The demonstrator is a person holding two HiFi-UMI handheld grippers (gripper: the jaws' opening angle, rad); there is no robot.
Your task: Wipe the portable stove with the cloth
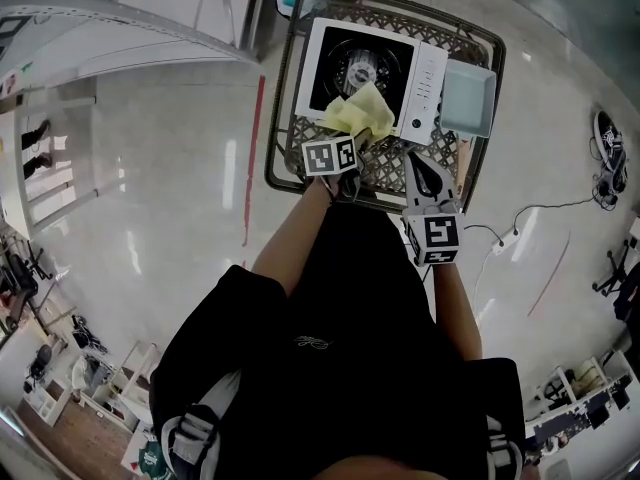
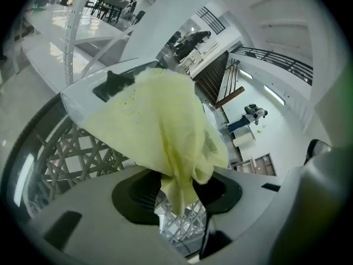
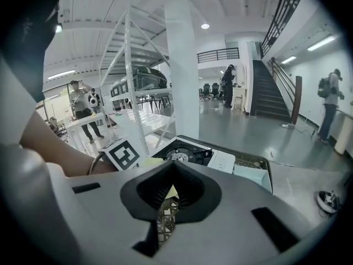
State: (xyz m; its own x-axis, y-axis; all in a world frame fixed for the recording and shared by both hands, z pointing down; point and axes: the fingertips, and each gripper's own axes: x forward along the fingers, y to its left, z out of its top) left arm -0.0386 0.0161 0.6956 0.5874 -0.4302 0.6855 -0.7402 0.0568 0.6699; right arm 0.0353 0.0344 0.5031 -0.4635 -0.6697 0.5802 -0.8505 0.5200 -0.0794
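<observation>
- Stove (image 1: 365, 68) sits on a lattice table (image 1: 390, 168), cloth (image 1: 360, 116) bunched on its near corner.
- Left claw (image 2: 176, 189) stands open, cloth tail loose between its jaws; right claw (image 3: 168, 203) closed, empty.
- Risk: unpinched, the cloth may stay behind on a wipe.

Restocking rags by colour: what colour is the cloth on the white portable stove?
Pale yellow: the crumpled fabric cloth shows best in the left gripper view.

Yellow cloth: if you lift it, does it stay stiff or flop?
Probably floppy: the cloth droops in folds, narrowing to a tail between the left tongs. Likely light; pushed over the stove, it would probably bunch up.
</observation>
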